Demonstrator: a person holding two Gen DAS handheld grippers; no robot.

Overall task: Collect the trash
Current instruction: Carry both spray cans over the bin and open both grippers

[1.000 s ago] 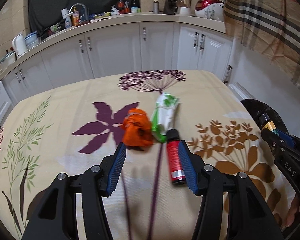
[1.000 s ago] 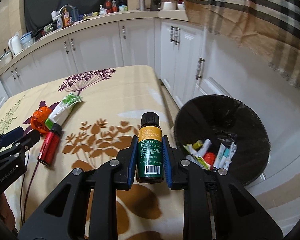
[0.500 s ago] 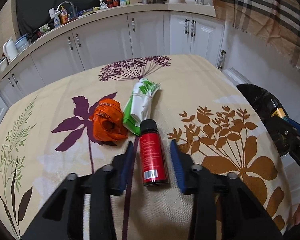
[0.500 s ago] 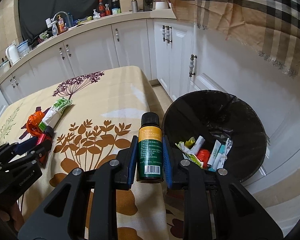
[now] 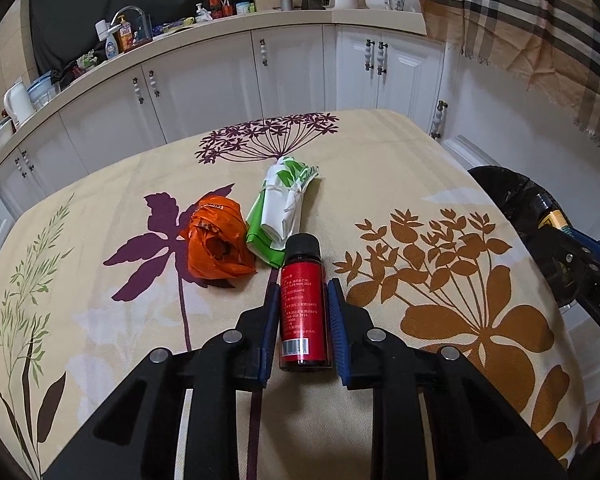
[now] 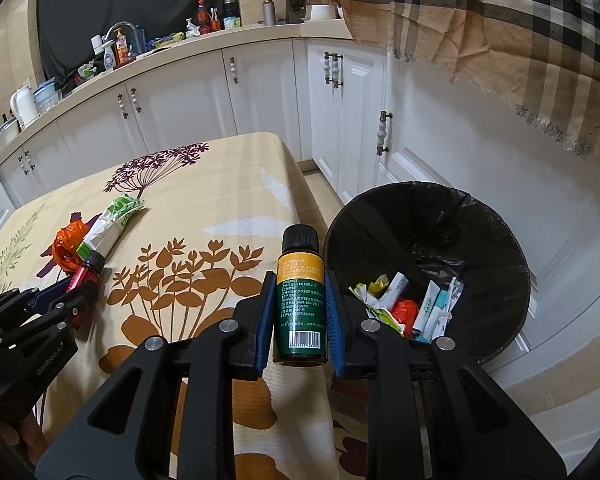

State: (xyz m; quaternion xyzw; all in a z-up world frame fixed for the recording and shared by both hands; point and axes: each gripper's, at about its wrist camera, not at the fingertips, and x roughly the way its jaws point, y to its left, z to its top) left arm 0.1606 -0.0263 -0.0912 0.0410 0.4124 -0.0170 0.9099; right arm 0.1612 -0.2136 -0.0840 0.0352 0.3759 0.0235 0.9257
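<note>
A second ago my left gripper [image 5: 303,312] stood wide with the red bottle [image 5: 302,304] lying just inside its right finger; its jaws have just been closing, and now both blue pads sit against the bottle's sides, pinching it where it lies on the flowered tablecloth [image 5: 440,208]. The view has also swung so the bottle is centred between the fingers. My right gripper [image 6: 300,308] has not changed its hold: it pinches the green-and-yellow bottle [image 6: 300,300] upright, black cap up, near the table's edge and beside the black bin [image 6: 496,240], which sits closer in that view than before. The crumpled orange wrapper [image 5: 218,240] and the green-and-white packet [image 5: 284,208] lie on the cloth just beyond the red bottle's cap, the packet nearly touching it. From the right wrist view most of the red bottle is hidden behind the left gripper's frame, only its cap and shoulder showing. From the left wrist view the bin is cut off by the right gripper. The label print on both bottles is too small to read. In the bin lie torn white, green and blue packets and something red.
</note>
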